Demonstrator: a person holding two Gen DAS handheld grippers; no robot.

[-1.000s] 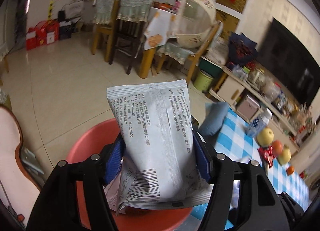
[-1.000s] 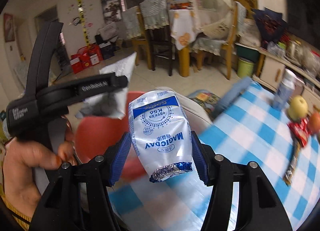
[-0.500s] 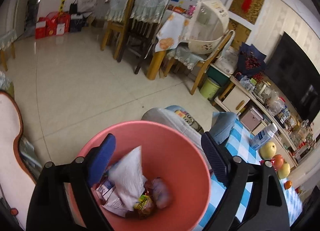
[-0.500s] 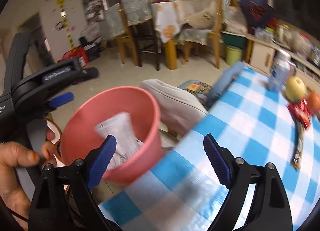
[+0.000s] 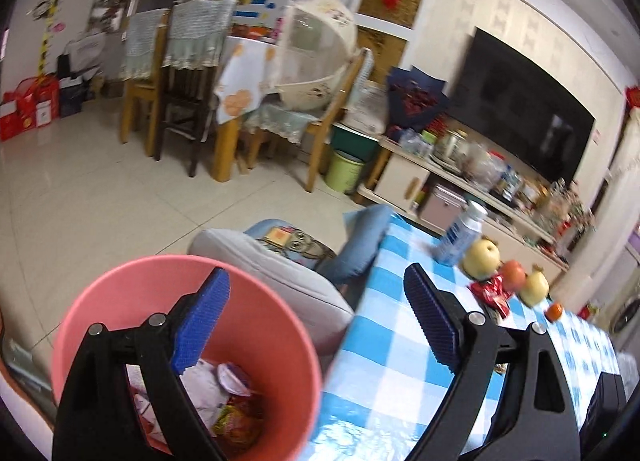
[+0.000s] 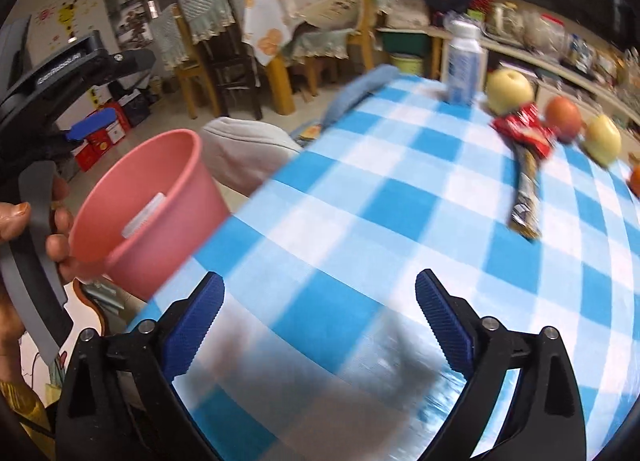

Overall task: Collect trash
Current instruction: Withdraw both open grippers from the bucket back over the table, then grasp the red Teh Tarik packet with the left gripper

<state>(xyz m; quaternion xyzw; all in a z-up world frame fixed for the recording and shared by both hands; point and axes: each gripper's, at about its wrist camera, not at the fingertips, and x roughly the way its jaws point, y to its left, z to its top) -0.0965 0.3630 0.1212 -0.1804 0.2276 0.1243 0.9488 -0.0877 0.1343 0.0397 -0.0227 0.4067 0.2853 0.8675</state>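
Observation:
A pink bin stands beside the blue-checked table and holds several wrappers. My left gripper is open and empty above the bin's right rim. My right gripper is open and empty over the table's near part; the bin shows at its left. A red wrapper and a long crumpled wrapper lie on the table's far side. The red wrapper also shows in the left wrist view.
A white bottle, two yellow pears, a red apple and an orange fruit sit at the table's far edge. A grey cushion lies beyond the bin. Chairs and a dining table stand further back.
Both grippers opened and dropped their packets into the pink bin. Both have since swung right, towards the table.

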